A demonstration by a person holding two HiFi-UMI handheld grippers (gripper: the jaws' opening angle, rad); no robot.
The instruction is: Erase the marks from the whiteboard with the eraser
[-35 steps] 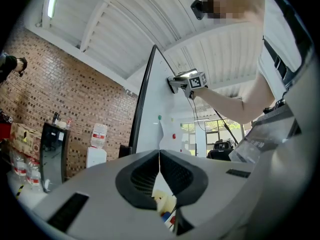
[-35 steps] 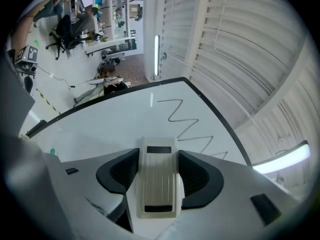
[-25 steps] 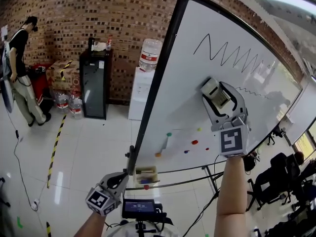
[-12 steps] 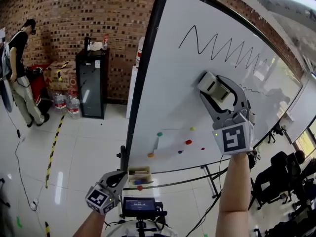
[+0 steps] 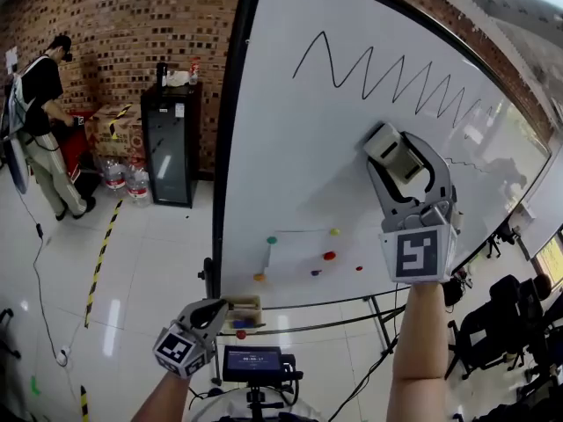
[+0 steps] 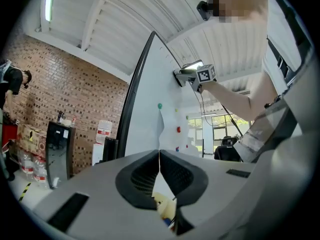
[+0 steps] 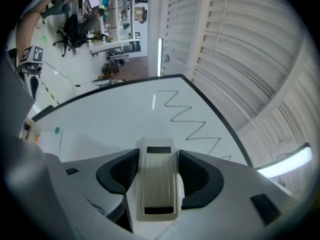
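The jaws of the right gripper (image 7: 159,165) are clamped on a cream, rectangular plastic eraser (image 7: 159,184) with a ribbed back and a dark slot at each end. It sits lengthwise between the black curved pads. In the head view the right gripper (image 5: 400,161) is held up on a bare forearm stretched forward and up. The eraser (image 5: 391,150) is at the face of the big white whiteboard (image 5: 290,174); from where I stand I cannot tell whether it touches. It is below the black zigzag line (image 5: 387,77) and above a scatter of small round coloured magnets (image 5: 330,256).

The left gripper (image 6: 159,156) has its jaws pressed together with nothing between them. In the head view the left gripper (image 5: 214,313) is carried low on the left forearm and points about level, just beside the small tray (image 5: 244,307) at the whiteboard's lower edge.

The whiteboard is smooth and glossy in a thin black frame. Behind it is a rough red brick wall (image 5: 123,25), with a black cabinet (image 5: 170,152) against it.
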